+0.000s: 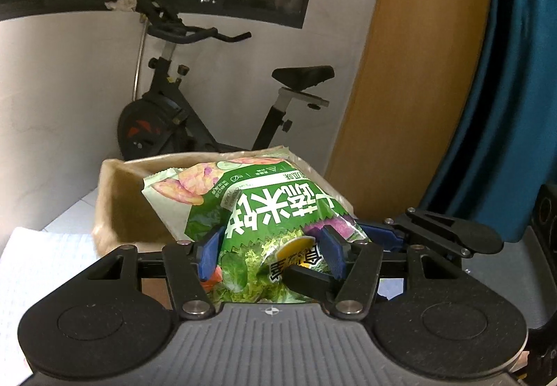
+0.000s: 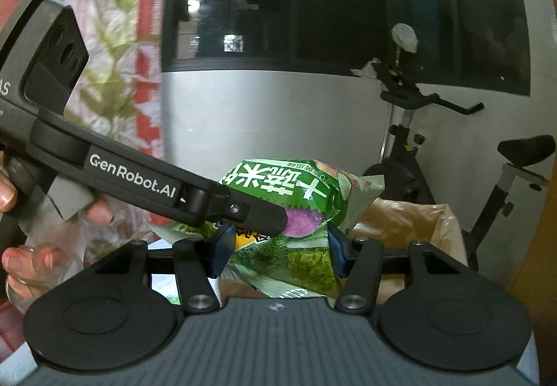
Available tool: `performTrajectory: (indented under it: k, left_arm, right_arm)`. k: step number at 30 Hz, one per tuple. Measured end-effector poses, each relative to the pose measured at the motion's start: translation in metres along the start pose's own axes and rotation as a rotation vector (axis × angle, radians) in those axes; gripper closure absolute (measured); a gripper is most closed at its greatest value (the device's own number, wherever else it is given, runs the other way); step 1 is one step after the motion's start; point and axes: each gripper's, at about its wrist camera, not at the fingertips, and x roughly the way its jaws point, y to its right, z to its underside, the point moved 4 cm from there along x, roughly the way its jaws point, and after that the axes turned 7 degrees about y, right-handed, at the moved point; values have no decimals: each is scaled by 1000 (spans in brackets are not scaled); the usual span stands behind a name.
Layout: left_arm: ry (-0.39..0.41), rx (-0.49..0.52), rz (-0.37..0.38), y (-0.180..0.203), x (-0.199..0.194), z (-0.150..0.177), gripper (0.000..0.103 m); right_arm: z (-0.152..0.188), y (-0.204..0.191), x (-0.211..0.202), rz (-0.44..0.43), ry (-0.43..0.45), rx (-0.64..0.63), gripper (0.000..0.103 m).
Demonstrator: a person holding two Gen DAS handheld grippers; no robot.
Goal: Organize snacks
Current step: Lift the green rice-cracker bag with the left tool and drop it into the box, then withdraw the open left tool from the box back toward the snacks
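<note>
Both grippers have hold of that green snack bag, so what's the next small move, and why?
Probably carry the green snack bag forward and lower it into the brown paper bag. The left gripper and right gripper both pinch its near end, and the paper bag stands open just beyond.

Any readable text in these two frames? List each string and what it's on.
"GenRobot.AI": white print on the side of the left gripper.
"AS": end of a cut-off word on that gripper's body, at the frame edge.
Large white Chinese characters on the green snack bag, seen inverted; I can't read them reliably.
Small print on the bag: too small.
</note>
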Motion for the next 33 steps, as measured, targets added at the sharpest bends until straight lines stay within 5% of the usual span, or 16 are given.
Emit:
performTrajectory:
  k: [7,11,22,33]
  left_arm:
    - [-27,57,7,-6,59,-28,40]
    - [-1,47,-72,-17,70,-31,38]
    - [67,-15,-210,-64,7,-6,38]
    - [90,-94,-423,-91,-71,66,32]
  right_arm:
    - [-12,51,35,59,8,108,46]
    - [-11,66,46,127,-10,94,46]
    - [19,64,-1,127,9,177,39]
    - [106,11,-50,139,-109,161,21]
